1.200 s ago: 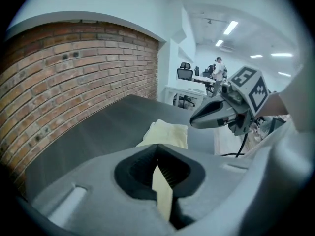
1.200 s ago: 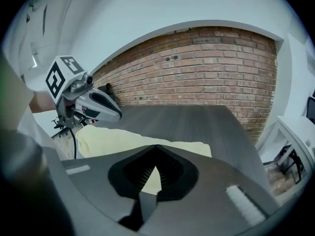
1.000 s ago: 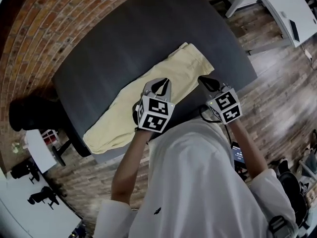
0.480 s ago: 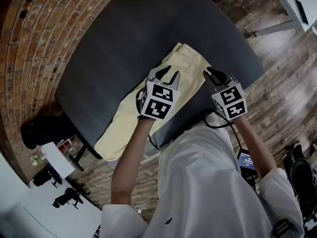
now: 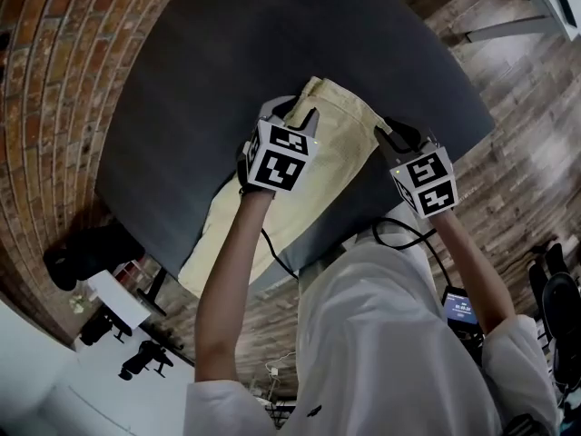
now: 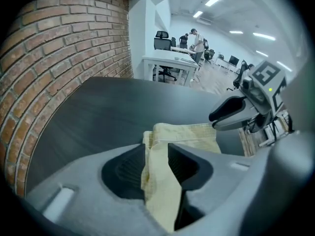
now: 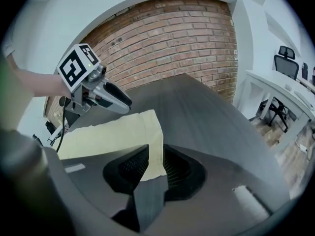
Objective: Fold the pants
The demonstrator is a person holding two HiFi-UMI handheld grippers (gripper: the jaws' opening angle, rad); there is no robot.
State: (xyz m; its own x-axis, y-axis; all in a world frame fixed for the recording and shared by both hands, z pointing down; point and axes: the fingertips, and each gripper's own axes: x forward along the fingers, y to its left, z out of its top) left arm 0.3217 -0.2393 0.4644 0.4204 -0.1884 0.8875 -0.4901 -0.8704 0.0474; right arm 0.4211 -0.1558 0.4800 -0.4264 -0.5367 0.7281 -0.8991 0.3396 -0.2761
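Pale yellow pants (image 5: 343,143) lie stretched out on the dark grey table (image 5: 200,71). My left gripper (image 5: 289,110) hovers over the far corner of the pants' right-hand end. Its jaws have just been opening and now stand apart, with the cloth's edge (image 6: 189,132) showing in the gap of the left gripper (image 6: 157,157). My right gripper (image 5: 388,133) is at the near corner of that same end. Its jaws have also just been opening. In the right gripper view, the corner of the pants (image 7: 110,132) lies in the gap of the right gripper (image 7: 155,163), not pressed.
A brick wall (image 5: 50,98) runs behind the table, and wood floor (image 5: 531,107) lies to the right. A black object (image 5: 82,252) sits on the floor at the left. White desks and office chairs (image 6: 167,63) stand beyond the table's far end.
Both grippers have come down and forward onto the right-hand end of the pants. Their jaws, shut before, now stand apart. The pants have not moved.
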